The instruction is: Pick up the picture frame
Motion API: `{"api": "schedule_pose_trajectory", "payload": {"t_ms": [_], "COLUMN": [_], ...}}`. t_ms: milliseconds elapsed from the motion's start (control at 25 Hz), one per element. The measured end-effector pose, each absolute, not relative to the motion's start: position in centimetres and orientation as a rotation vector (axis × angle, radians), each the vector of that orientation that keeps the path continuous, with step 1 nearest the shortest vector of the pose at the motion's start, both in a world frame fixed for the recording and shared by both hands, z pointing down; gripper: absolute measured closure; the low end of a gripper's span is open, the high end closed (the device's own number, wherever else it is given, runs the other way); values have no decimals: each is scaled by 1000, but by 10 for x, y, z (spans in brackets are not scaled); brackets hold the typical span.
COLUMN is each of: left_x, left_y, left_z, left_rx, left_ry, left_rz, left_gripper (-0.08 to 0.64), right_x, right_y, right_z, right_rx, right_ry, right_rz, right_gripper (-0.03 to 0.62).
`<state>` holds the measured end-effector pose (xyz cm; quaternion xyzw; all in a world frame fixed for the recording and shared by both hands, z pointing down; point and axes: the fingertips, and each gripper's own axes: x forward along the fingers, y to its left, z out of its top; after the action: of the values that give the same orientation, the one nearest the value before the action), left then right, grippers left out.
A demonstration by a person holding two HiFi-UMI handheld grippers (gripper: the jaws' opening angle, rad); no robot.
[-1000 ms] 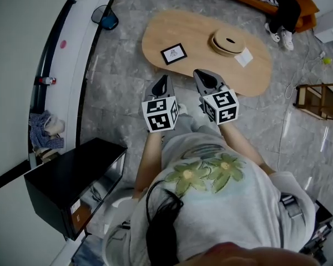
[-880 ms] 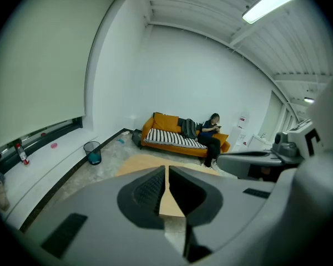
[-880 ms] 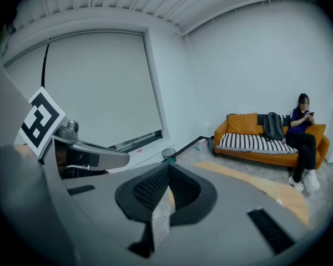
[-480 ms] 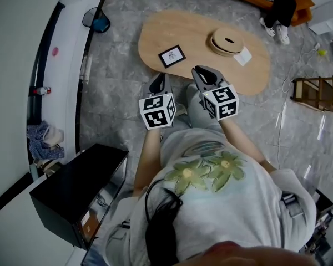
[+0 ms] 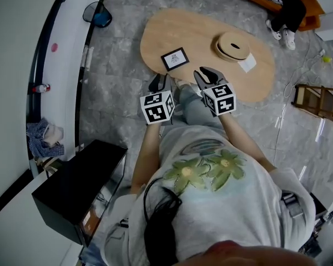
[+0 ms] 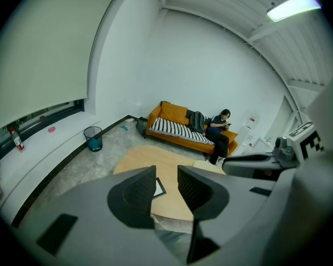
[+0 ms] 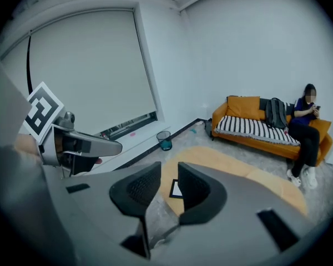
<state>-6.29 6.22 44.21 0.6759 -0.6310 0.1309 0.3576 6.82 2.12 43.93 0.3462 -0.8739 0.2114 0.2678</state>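
Observation:
The picture frame point(image 5: 175, 59), black-edged with a white print, lies flat near the left front of the oval wooden table point(image 5: 202, 29). My left gripper point(image 5: 160, 81) hovers just short of the table's near edge, below the frame. My right gripper point(image 5: 208, 72) hangs over that edge, to the frame's right. Both pairs of jaws are opening with nothing between them. In the left gripper view the frame point(image 6: 159, 188) shows far off through the gap of the left gripper point(image 6: 166, 183). In the right gripper view the frame point(image 7: 175, 189) shows likewise beyond the right gripper point(image 7: 169, 186).
A round wooden disc stack point(image 5: 232, 45) and a white card point(image 5: 247, 63) sit on the table's right half. A blue wastebasket point(image 5: 99, 15), a black cabinet point(image 5: 77, 184) and a wooden rack point(image 5: 319, 101) stand around. A person sits on the orange sofa point(image 6: 180, 131).
Both grippers have moved forward toward the table's near edge and sunk lower. The frame and the other table items lie where they were.

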Motion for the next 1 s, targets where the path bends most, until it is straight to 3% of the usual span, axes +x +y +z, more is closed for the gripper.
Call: {"api": "schedule_pose_trajectory", "payload": {"t_ms": [1000], "left_x": [-82], "left_y": [-22], "left_z": [565], "left_rx": [1519], "left_ry": [-1615], "left_rz": [431], "left_gripper": [416], "right_x": [47], "right_y": [-77], "right_z": [559], "right_rx": [678], "right_ry": [-2223], "right_rz": [697], "right_gripper": [482]}}
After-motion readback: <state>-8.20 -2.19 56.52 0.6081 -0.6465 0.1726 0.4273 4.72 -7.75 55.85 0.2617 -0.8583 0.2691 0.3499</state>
